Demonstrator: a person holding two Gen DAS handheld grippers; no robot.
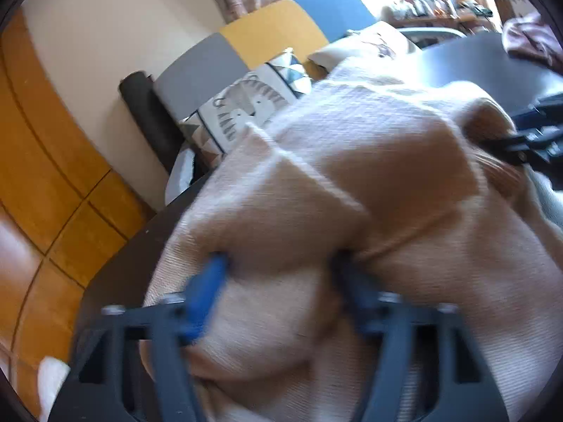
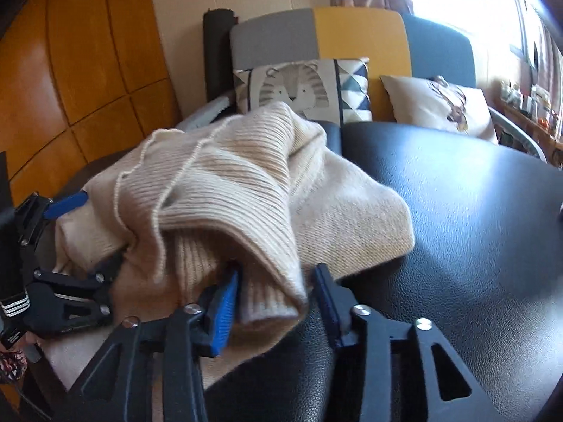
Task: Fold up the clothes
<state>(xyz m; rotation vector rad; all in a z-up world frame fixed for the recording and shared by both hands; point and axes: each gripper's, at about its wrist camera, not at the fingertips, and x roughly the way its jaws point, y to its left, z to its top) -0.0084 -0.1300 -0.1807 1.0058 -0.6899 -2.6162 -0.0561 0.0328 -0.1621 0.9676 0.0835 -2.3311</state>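
A beige knit sweater lies crumpled on the black leather-look table, with a loose yarn strand trailing over it. In the left wrist view the sweater fills the frame, and my left gripper is shut on a thick bunch of it, fingertips dug into the knit. The left gripper also shows at the sweater's left side. My right gripper stands open around a ribbed folded edge, with a small gap by its right finger. It appears as the right gripper at the far edge.
Behind the table stands a sofa with grey, yellow and blue back panels, holding a patterned cushion and a cream cushion. Orange wooden panelling is on the left. A bright window and cluttered shelves sit far right.
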